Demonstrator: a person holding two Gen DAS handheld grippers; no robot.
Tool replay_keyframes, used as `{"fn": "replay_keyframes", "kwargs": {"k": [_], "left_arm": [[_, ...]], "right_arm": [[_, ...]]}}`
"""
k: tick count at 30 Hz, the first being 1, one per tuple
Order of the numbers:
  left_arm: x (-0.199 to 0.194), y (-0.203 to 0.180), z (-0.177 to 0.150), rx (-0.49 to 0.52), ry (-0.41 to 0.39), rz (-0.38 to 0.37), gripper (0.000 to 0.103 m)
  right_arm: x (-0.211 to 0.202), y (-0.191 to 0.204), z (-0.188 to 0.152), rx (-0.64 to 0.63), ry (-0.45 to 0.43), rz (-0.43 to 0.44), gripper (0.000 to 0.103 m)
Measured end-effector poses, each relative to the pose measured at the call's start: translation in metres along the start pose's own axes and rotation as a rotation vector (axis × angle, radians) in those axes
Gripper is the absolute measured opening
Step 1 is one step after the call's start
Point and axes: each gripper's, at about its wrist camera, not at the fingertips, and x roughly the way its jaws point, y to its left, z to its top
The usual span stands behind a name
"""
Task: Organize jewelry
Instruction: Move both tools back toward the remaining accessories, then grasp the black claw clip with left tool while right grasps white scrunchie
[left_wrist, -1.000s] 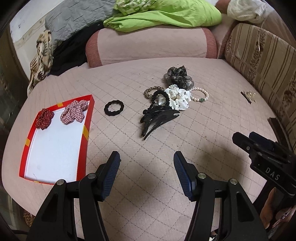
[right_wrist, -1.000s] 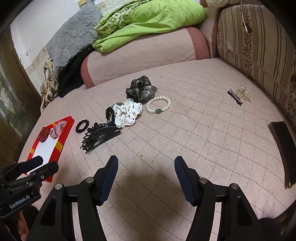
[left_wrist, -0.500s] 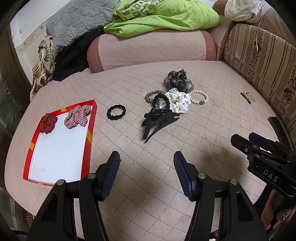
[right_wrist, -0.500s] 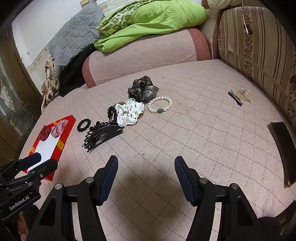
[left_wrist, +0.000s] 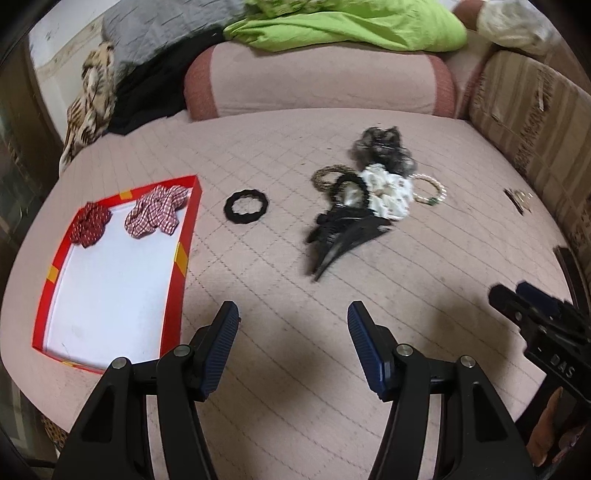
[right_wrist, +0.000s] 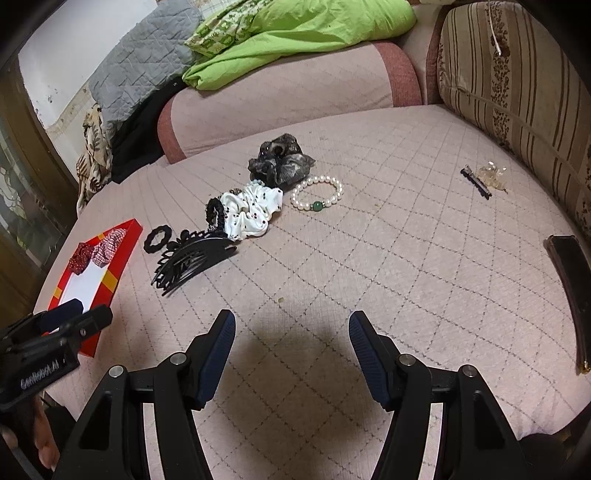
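Both claws hang over a pink quilted bed with their jaws spread wide and nothing between the pads. Ahead of the left claw (left_wrist: 293, 314) and off to its left lies the red tray (left_wrist: 183, 254) with a white floor, holding a dark red scrunchie (left_wrist: 89, 224) and a checked scrunchie (left_wrist: 157, 214) side by side at its far end. Straight ahead of that claw, just beyond the tray's right wall, a black hair tie (left_wrist: 246, 206) lies alone on the quilt. Further right sits the cluster: a large black hair claw clip (left_wrist: 341, 232) nearest, touching a white dotted scrunchie (left_wrist: 388, 194) behind it, with a grey sheer scrunchie (left_wrist: 382, 147) at the far end and a pearl bracelet (left_wrist: 430, 190) just beside the white one. The right claw (right_wrist: 291, 323) points at bare quilt; the same cluster lies ahead and to its left, and a small black hair pin (right_wrist: 476, 181) lies well off to its right, near the striped cushion (right_wrist: 517, 88).
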Motion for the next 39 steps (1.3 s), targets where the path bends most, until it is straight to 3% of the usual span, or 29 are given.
{"fn": "replay_keyframes", "kwargs": {"k": [5, 11, 18, 25, 27, 28, 29, 33, 39], "left_arm": [[0.029, 0.011, 0.016, -0.024, 0.024, -0.051, 0.061], [0.064, 0.006, 0.043, -0.050, 0.060, -0.216, 0.063], [0.099, -0.013, 0.060, 0.006, 0.085, -0.260, 0.067], [0.125, -0.020, 0.062, 0.000, 0.125, -0.295, 0.067], [0.124, -0.024, 0.060, 0.009, 0.116, -0.287, 0.055], [0.125, -0.026, 0.059, 0.017, 0.121, -0.283, 0.036], [0.125, -0.028, 0.058, 0.022, 0.125, -0.275, 0.028], [0.114, -0.024, 0.052, -0.021, 0.153, -0.314, 0.024], [0.076, -0.015, 0.033, -0.047, 0.131, -0.319, 0.022]], "right_arm": [[0.019, -0.002, 0.014, 0.025, 0.033, 0.043, 0.069], [0.053, -0.004, 0.051, 0.118, 0.060, 0.167, 0.069], [0.103, 0.005, 0.093, 0.162, 0.083, 0.205, 0.068], [0.148, 0.012, 0.110, 0.146, 0.131, 0.151, 0.045], [0.156, 0.013, 0.109, 0.143, 0.144, 0.149, 0.021], [0.159, 0.013, 0.109, 0.142, 0.154, 0.155, 0.017], [0.159, 0.012, 0.107, 0.142, 0.157, 0.157, 0.014], [0.148, 0.010, 0.101, 0.145, 0.151, 0.166, 0.009], [0.105, 0.006, 0.077, 0.106, 0.142, 0.147, 0.008]]}}
